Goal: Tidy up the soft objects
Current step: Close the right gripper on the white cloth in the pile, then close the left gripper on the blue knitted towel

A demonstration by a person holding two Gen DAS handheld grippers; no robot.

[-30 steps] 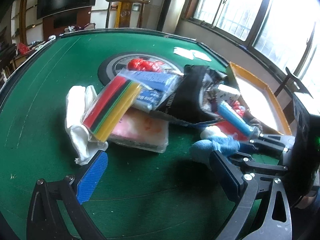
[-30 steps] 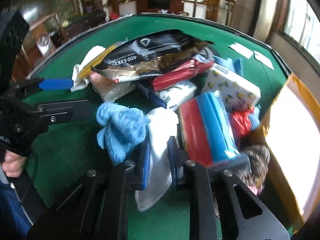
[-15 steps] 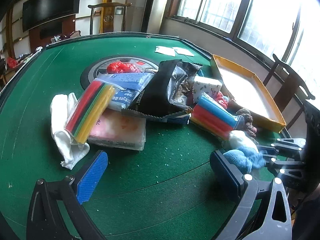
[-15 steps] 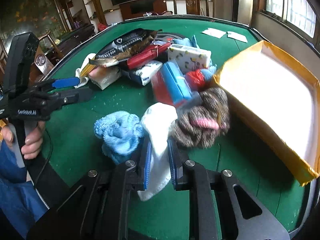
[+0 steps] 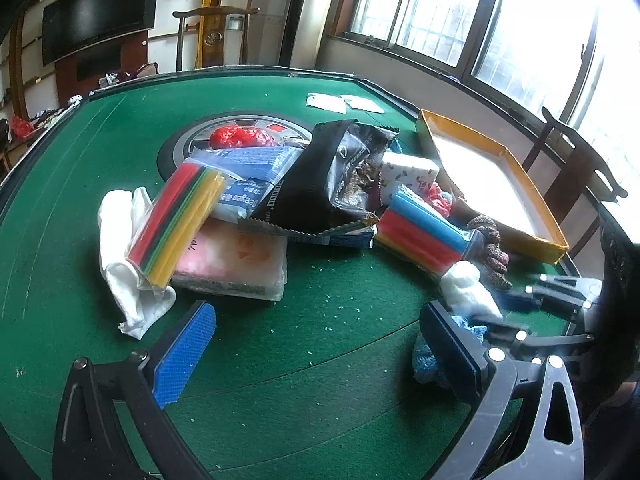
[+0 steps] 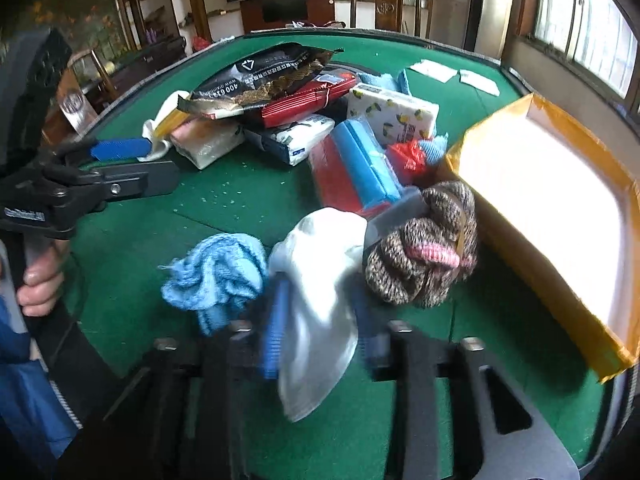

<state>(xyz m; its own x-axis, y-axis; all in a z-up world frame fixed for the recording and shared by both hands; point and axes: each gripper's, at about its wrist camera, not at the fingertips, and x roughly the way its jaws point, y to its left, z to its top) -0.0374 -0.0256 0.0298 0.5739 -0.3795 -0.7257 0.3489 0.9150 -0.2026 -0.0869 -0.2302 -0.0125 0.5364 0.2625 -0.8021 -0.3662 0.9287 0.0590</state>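
One white sock (image 6: 320, 300), long axis running 12 to 6 o'clock, hangs pinched in the right gripper (image 6: 320, 320) fingers above the tabletop (image 6: 240, 196), beside a black bag (image 6: 256, 76) reading "400 612"; left gripper (image 5: 316, 344) fingers spread.

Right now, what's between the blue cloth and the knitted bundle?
In the right wrist view, the white cloth sits between the blue cloth and knitted bundle, between the right gripper's fingers.

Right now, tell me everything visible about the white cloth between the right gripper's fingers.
The white cloth is soft, plain fabric, crumpled on top with a limp flap hanging below the blue pads of the right gripper, whose jaws look slightly parted around it; motion blur hides the grip. It hangs just above the green table, touching the light blue knit cloth on one side and close beside the brown knit bundle on the other.
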